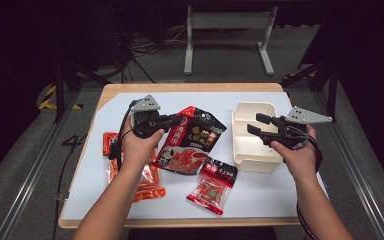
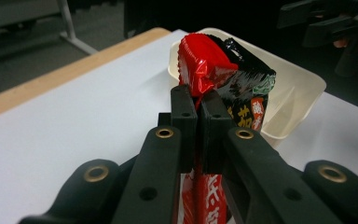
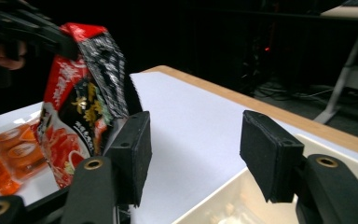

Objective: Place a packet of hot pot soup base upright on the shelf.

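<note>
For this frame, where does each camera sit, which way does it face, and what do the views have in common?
High view: above the person's side, facing forward and down on the table; both forearms, left gripper, right gripper.
Left gripper view: on the left gripper, along shut jaws pinching the red-black packet, toward the cream tray.
Right gripper view: on the right gripper, along open jaws, toward the lifted packet.
Shared: packet and tray appear in all three.

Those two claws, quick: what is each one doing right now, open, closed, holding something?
Left claw: closed on the top edge of the red and black snack bag, lifting it.
Right claw: open, holding nothing, over the white tray.
</note>
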